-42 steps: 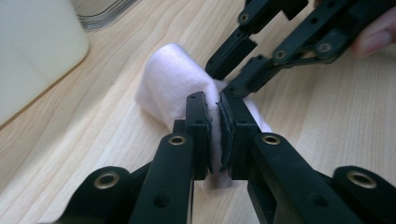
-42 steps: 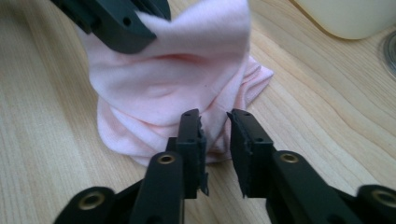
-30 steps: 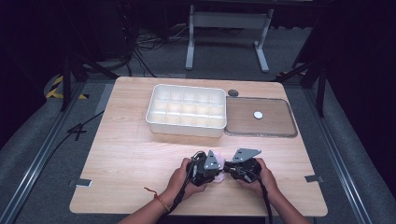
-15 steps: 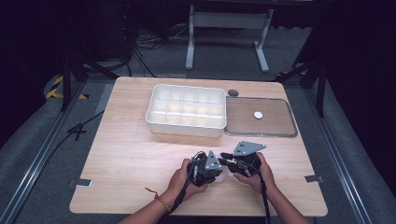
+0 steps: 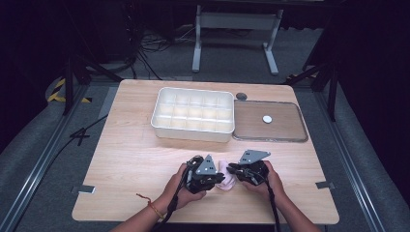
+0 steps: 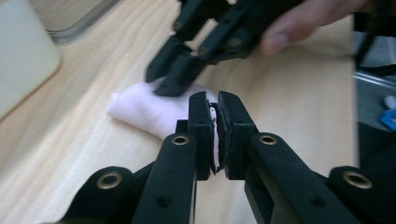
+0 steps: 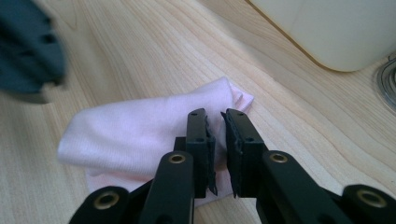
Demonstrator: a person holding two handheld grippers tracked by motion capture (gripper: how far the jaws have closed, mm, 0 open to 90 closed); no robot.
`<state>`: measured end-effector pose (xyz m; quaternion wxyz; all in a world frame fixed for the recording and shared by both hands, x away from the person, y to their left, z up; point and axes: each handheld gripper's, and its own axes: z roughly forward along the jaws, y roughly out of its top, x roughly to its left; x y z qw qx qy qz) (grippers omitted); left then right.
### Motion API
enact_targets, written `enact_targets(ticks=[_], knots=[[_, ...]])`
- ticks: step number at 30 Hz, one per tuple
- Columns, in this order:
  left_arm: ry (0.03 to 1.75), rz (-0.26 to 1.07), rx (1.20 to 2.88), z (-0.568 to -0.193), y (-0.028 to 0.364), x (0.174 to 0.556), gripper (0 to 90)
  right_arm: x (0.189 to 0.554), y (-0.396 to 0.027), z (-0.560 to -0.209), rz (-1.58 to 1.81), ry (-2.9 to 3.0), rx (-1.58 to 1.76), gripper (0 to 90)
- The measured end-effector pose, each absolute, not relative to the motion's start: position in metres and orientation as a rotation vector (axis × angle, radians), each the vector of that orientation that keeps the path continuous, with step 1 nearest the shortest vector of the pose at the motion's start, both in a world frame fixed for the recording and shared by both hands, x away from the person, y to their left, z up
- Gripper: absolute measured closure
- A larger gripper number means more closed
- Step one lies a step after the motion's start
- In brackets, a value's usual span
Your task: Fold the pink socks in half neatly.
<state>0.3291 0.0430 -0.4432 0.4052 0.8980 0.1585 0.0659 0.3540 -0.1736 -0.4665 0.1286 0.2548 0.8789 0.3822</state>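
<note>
- Cloth (image 5: 226, 178) lies on the table (image 5: 130, 159) between both grippers, near edge.
- Left gripper (image 6: 215, 135) pinches its edge.
- Right gripper (image 7: 218, 149), at 3 o'clock, has been closing over cloth; narrow gap remains.

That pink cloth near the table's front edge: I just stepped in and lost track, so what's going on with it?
A person is working a small pink cloth with two tools. The left hand-held gripper is shut on an edge of it, a sliver of fabric showing between its pads. The right hand-held gripper has just been closing its jaws, with a fold of the cloth between them, a narrow gap left. The cloth lies bunched on the wooden table. Behind it stand a white compartment tray and its clear lid, untouched.
</note>
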Motion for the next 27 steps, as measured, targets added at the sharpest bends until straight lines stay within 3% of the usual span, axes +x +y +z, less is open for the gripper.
enact_targets(ticks=[8, 14, 27], knots=[[0.277, 0.16, 2.349, -0.468, 0.028, 0.317, 82.3, 0.354, -0.176, -0.468, 1.122, 2.551, 0.739, 79.3], [0.313, 0.136, 2.325, -0.472, 0.029, 0.319, 82.2, 0.355, -0.182, -0.462, 1.088, 2.546, 0.756, 73.3], [0.329, 0.101, 2.305, -0.476, 0.029, 0.321, 81.4, 0.352, -0.194, -0.438, 1.157, 2.468, 0.79, 72.9]])
